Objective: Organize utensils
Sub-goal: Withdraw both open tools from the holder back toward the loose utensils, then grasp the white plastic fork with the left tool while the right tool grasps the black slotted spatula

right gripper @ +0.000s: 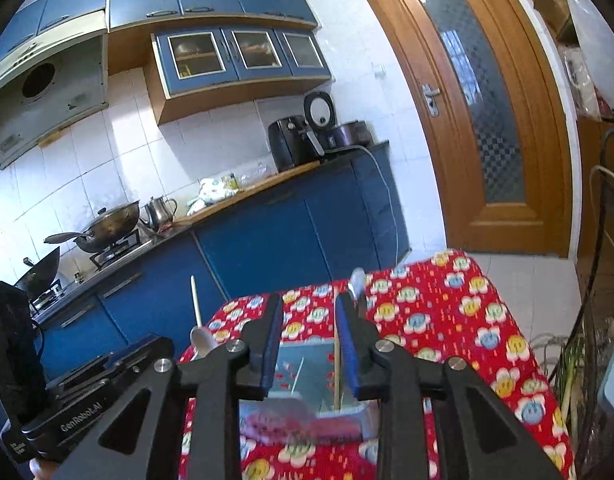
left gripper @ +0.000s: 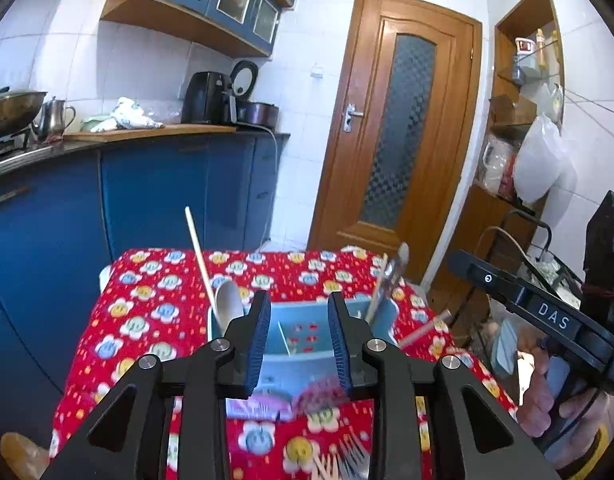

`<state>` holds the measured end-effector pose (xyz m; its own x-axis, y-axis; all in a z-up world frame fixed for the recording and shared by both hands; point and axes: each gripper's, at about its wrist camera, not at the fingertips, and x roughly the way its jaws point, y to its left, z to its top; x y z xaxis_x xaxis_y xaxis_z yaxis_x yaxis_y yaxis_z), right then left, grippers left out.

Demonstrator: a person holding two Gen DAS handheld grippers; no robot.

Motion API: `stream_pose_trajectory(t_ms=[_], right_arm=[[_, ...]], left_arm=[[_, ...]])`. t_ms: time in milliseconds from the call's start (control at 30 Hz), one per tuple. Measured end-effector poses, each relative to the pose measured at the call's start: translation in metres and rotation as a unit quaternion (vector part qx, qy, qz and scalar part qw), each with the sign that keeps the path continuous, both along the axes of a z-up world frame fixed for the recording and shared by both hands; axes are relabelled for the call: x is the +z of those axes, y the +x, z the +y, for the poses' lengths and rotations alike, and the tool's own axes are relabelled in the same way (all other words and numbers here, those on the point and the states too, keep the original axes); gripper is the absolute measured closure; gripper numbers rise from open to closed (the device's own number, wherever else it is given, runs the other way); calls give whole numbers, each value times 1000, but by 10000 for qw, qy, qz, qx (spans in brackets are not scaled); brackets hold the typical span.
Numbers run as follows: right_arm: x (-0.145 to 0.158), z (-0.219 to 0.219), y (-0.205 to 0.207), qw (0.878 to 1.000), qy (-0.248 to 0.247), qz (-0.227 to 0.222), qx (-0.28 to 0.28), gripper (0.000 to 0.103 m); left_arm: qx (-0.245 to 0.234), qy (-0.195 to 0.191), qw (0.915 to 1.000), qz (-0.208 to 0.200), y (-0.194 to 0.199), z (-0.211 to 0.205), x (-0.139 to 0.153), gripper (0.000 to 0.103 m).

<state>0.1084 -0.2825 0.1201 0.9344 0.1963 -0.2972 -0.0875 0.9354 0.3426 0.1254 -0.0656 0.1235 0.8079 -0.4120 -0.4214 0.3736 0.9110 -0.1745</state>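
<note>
Kitchen, blue cabinets, wooden door (left gripper: 403, 128). Counter under red flower-print cloth (left gripper: 155, 300) carries light blue utensil holder (left gripper: 303, 336). White spoon (left gripper: 229, 306) stands bowl-up in holder's left compartment; utensil handles (left gripper: 389, 280) lean in right compartment. Forks (left gripper: 339, 464) lie on cloth at near edge. Left claw (left gripper: 299, 344) open, empty, above holder. Right claw (right gripper: 309, 354) open, nothing gripped; thin wooden stick (right gripper: 337, 364) upright just beside its right finger.

Counter cloth (left gripper: 159, 300): red, printed with yellow, blue and white flowers | utensil caddy (left gripper: 299, 334): pale blue, red marks inside | left tool (left gripper: 299, 344): black frame, blue ribbed pads (left gripper: 255, 344) | cabinets (left gripper: 155, 200): dark blue | door (left gripper: 399, 120): orange-brown wood, checker-textured glass | wall tiles (left gripper: 147, 68): white
</note>
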Motion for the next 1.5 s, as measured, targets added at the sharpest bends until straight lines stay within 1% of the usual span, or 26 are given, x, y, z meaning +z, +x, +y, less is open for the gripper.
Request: stream_pose_trajectory(t_ms=[67,200,433,533,667,900,967,1233,1367,1500], right_arm=[[-1,0,-9,10000,12,56,20,73],[-2,2,-28,9999,-7,150,85,73],[-15,8,-51,9988,-70,431,225,72],[-29,10,-57,9970,-69,721,275,72],[-48,13,-61,9941,-35,1016,377,72],[-78,14,-69,9882,105,1441,501,70],[-83,14,-72,9872,132,1502,512,68],[-100,12,-82,9844,227,1658,546,68],[-106,8,-84,9833,280,1719,527,67],[-110,4,-87,9831,331,1726,513,67]], left_arm=[[27,78,9999,78,-8,1,0,68],[26,154,9995,273,-22,4,-2,67],[25,311,9978,582,-40,8,-21,66],[43,309,9965,775,-43,11,-33,64],[72,367,9933,1092,-45,12,-52,63],[177,655,9866,1482,-46,12,-82,63],[161,727,9842,1604,-47,10,-90,63],[23,945,9765,1938,-56,0,-113,63],[-82,930,9725,2131,-58,-3,-118,63],[-178,1042,9699,2194,-60,-10,-120,63]])
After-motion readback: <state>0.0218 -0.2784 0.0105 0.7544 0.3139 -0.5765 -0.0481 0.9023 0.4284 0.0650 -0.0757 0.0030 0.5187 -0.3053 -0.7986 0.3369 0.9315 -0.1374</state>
